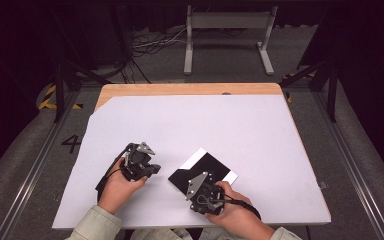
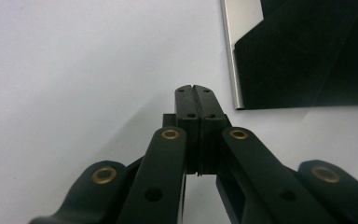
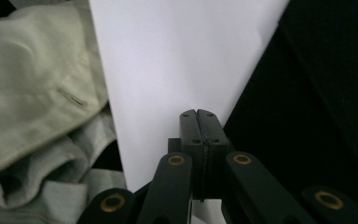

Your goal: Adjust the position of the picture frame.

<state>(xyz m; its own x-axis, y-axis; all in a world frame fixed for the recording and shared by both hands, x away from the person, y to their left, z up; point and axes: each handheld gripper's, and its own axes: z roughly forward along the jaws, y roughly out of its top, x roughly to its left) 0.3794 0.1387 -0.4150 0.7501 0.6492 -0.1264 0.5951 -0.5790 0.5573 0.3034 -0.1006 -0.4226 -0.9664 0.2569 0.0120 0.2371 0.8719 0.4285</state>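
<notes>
Folder: black folder (image 1: 203, 172) with a pale flap lies flat on the white sheet (image 1: 220, 125) covering the bench, near the front edge, just ahead of the right gripper (image 1: 196, 186).
Handling: looks thin, light, probably bendy and a bit slick; I'd pinch an edge or corner.
Jaws: left gripper (image 1: 152, 168) clenched on nothing, right one too.
Writing: a "4" (image 1: 71, 143) on the floor.
</notes>
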